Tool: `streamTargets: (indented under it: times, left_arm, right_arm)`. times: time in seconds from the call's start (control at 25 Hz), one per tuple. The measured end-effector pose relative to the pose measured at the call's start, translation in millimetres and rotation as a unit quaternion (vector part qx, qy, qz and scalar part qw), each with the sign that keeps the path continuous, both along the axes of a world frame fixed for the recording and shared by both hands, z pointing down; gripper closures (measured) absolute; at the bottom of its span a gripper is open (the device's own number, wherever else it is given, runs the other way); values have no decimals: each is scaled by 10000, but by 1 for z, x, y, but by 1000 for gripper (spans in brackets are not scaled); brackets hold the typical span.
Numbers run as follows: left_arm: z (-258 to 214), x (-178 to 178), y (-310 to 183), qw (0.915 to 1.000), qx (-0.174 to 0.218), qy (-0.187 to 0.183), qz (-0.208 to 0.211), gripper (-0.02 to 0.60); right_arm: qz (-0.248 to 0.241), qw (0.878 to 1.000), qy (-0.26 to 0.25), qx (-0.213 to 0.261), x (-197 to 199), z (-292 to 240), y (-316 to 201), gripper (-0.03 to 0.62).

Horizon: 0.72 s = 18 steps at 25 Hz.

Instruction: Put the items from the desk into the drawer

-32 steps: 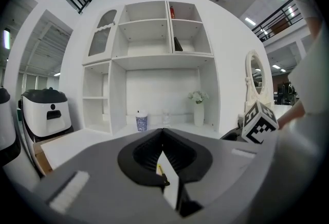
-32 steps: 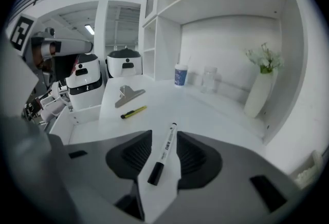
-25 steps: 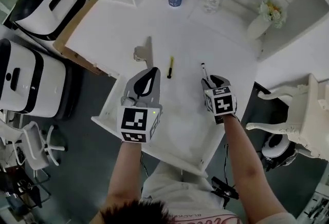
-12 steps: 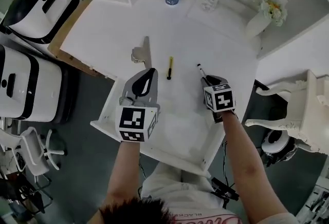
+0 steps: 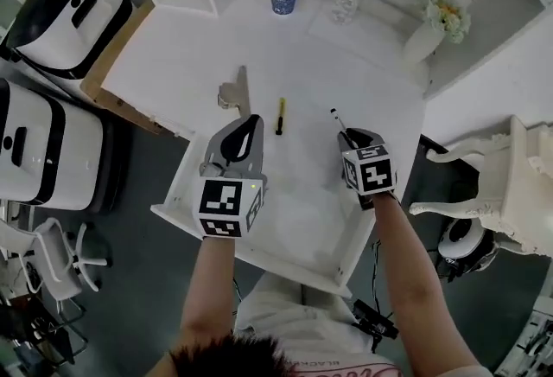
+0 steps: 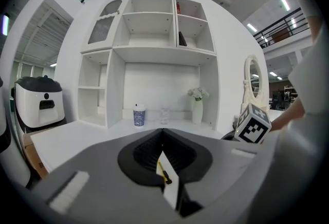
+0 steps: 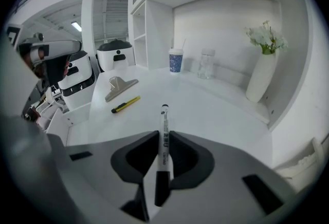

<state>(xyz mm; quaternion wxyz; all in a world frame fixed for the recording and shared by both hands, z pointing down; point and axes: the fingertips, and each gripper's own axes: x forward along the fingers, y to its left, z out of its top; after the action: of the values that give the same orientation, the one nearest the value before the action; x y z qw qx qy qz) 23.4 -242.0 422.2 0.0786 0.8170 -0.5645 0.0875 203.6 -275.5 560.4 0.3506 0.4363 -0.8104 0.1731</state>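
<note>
Right gripper (image 7: 163,134) just closed on the marker (image 7: 164,115) near one end; we risk it pivoting out en route to drawer (image 5: 298,228). Left gripper (image 6: 163,131) jaws together, empty.

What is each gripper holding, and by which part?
The right gripper, whose jaws have just been closing, pinches the white marker on its barrel, far end sticking out ahead. The left gripper is shut, with nothing between its jaws.

The tabletop (image 5: 181,64) is smooth, satin white (painted, by the look). The marker (image 7: 164,125) shows glossy white plastic; on the tabletop, the clip (image 7: 121,86) looks dull grey metal.
</note>
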Motion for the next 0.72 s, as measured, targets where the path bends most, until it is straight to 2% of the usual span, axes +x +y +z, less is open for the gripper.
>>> streamTargets:
  times: [0.24, 0.56, 0.72]
  left_arm:
    - [-20, 12, 18, 9998, 193, -21, -41, 574]
    - [-74, 33, 47, 9970, 741, -202, -50, 574]
    - [-99, 38, 65, 9947, 983, -264, -110, 574]
  right_arm:
    - [34, 9994, -167, 297, 7, -33, 12, 520]
    - [-29, 9972, -351, 657, 21, -84, 42, 520]
    - [66, 9945, -615, 850, 27, -110, 57, 521]
